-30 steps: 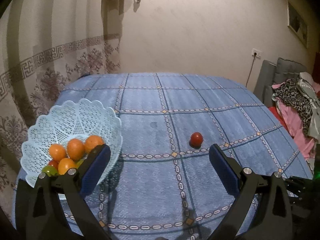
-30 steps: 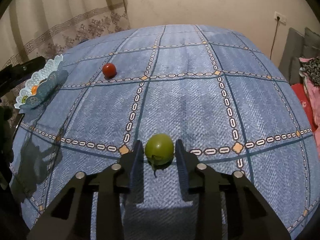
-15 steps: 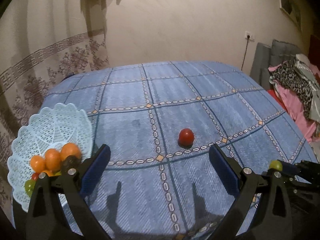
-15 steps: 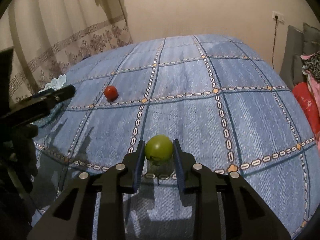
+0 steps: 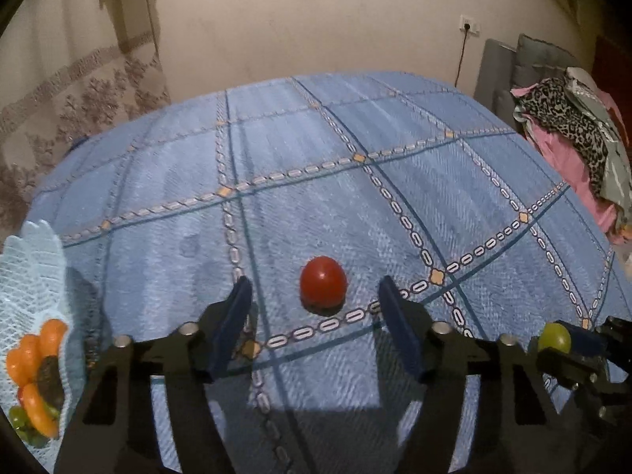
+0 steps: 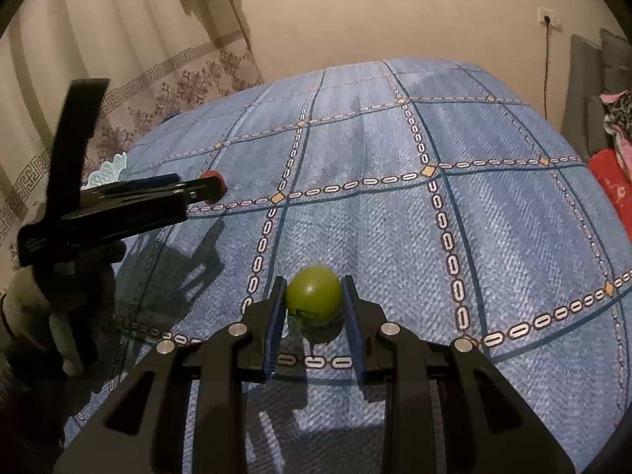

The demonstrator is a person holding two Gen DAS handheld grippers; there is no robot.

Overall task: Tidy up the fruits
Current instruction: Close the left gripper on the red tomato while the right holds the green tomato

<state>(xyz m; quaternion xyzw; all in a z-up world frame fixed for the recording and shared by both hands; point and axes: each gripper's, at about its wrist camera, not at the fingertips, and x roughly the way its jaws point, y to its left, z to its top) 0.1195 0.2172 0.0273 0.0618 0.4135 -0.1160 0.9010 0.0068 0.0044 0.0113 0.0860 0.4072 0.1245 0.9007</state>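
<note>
Green fruit [image 6: 313, 297] sits pinched between the right gripper [image 6: 313, 312] pads; the left gripper [image 5: 314, 316], spread wide, brackets a red fruit [image 5: 323, 282] just ahead.

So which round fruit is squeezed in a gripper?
The green fruit, pinched by the right gripper. The red fruit sits loose on the blue cloth, ahead of the open left gripper.

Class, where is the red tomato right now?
In the left wrist view, the red tomato rests on the blue tablecloth, between the open left gripper fingers, right of the fruit basket.
</note>
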